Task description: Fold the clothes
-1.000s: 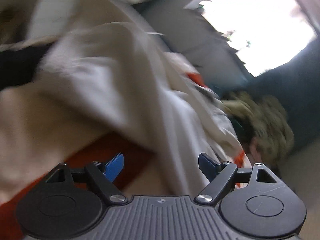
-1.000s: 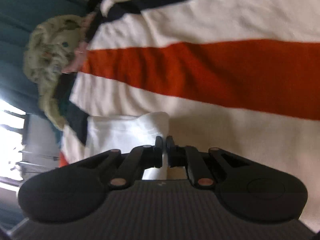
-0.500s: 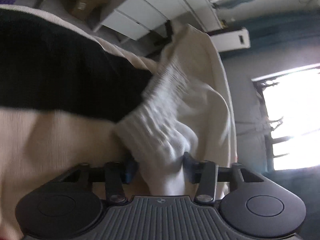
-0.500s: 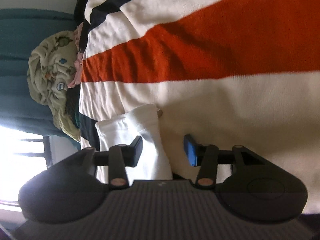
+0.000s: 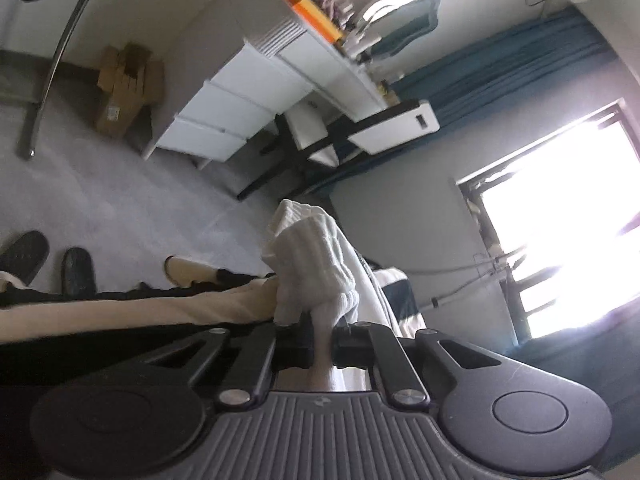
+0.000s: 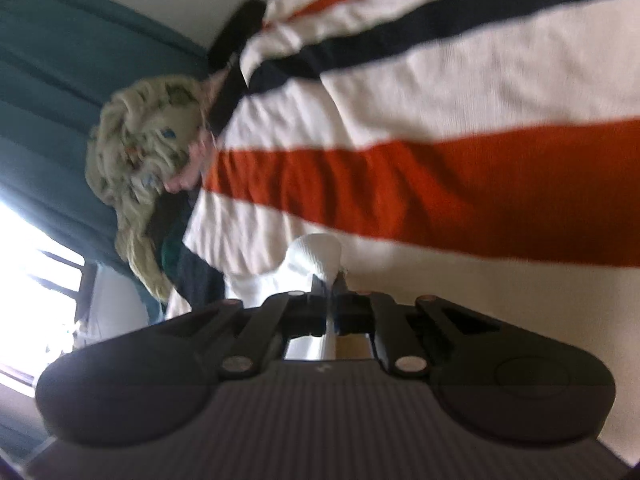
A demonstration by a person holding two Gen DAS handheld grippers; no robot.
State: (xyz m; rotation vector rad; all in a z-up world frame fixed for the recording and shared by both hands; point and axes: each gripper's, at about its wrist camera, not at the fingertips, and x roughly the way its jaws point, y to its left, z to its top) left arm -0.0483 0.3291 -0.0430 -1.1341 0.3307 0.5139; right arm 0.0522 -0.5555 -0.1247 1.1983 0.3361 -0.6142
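Left fingers: the left gripper (image 5: 322, 346) has just closed; its black fingers (image 5: 294, 346) pinch a fold of the white sock (image 5: 310, 264), with only the cloth's thickness between them
Right fingers: the right gripper (image 6: 330, 312) has also just closed, nipping another part of the white sock (image 6: 316, 258), fingers (image 6: 310, 316) all but together
Sock: thick ribbed knit, soft and bunched; in the left wrist view it rises above the fingers in a rumpled column, held up over the bed's edge
Bed cover: striped blanket (image 6: 440, 180) in cream, orange and dark bands, a fine woven texture, lying smooth with shallow creases just beyond the right gripper
Bundle: a crumpled, fleecy patterned cloth (image 6: 148, 160) at the blanket's far edge, by the teal curtain (image 6: 80, 60)
Room: white drawer unit (image 5: 248, 100), grey floor, dark slippers (image 5: 48, 264)
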